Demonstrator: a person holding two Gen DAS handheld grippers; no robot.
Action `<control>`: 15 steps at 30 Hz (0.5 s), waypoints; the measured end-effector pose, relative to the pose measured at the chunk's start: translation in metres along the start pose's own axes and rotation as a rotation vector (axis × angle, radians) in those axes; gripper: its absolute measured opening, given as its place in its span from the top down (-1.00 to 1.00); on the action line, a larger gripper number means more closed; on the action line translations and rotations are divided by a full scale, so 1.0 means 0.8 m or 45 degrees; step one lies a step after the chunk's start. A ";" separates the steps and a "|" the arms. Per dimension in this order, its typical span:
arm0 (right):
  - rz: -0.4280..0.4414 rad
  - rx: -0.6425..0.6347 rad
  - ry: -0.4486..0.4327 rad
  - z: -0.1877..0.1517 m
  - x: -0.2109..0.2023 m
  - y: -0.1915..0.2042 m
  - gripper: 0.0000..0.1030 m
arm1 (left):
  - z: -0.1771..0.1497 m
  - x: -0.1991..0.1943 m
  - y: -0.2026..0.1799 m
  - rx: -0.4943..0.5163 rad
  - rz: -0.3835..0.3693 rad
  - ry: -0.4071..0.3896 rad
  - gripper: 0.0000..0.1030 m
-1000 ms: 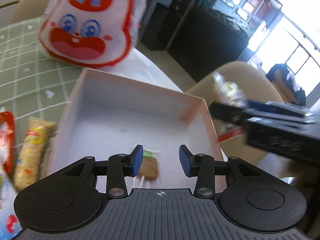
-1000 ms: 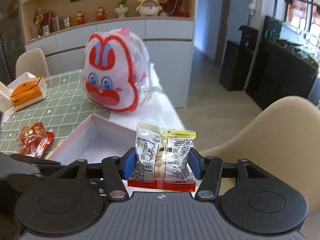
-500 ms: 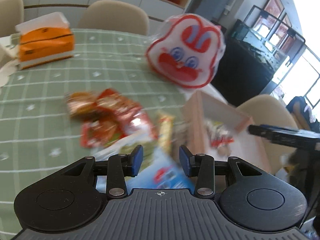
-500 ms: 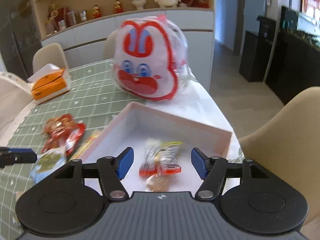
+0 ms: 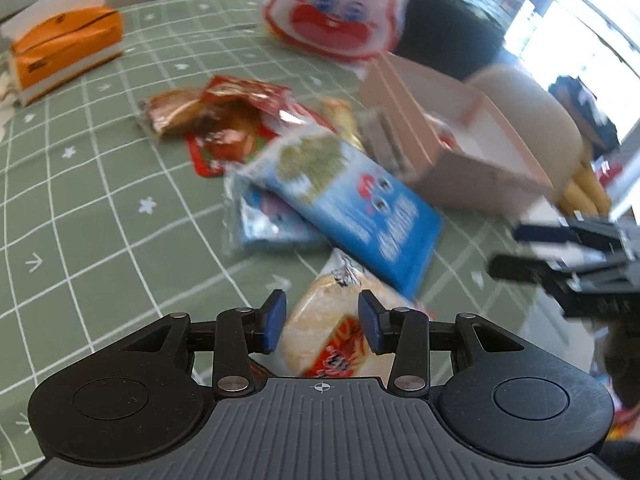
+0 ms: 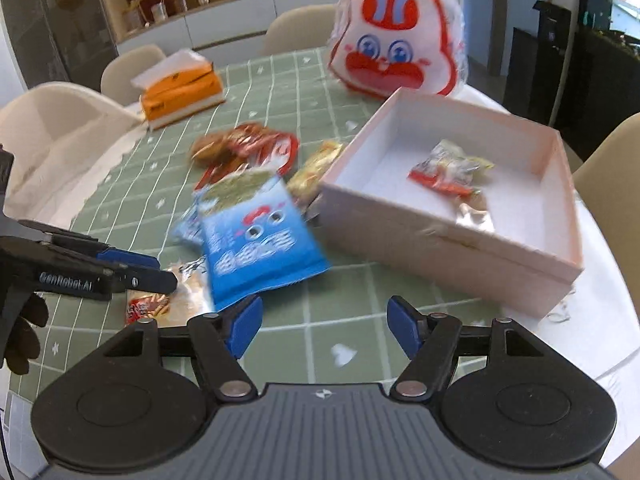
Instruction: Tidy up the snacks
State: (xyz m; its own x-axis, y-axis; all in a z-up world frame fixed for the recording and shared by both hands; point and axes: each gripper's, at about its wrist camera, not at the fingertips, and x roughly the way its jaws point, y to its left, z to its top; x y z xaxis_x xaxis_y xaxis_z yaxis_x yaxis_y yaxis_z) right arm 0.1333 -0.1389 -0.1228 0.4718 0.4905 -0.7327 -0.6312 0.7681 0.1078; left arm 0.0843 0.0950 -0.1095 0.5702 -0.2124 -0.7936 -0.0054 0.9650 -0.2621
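A: What is under your claws?

B: A green checked tabletop with cream chairs around it. You have one pink box holding two small packets, and one rabbit-face bag behind it.

A: And loose snacks?

B: Two blue packs, overlapping, a red wrapper pile, one yellow bar, one orange tissue box.

A: The claws?

B: Your left claw stands apart around a pale bun packet, pads not touching. Your right claw gapes wide, holding nothing. "GenRobot.AI" is printed on the left one.
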 end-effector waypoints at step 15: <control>0.020 -0.304 0.036 0.058 0.107 0.083 -0.63 | -0.064 -0.051 0.020 -0.096 -0.009 0.011 0.14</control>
State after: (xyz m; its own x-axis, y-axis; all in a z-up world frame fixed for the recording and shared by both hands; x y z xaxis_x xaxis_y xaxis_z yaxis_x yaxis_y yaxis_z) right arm 0.1603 -0.0267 -0.1473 0.4457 0.4871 -0.7511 -0.7672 0.6401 -0.0402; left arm 0.0186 0.1112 -0.1093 0.5634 -0.2204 -0.7962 -0.0637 0.9493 -0.3078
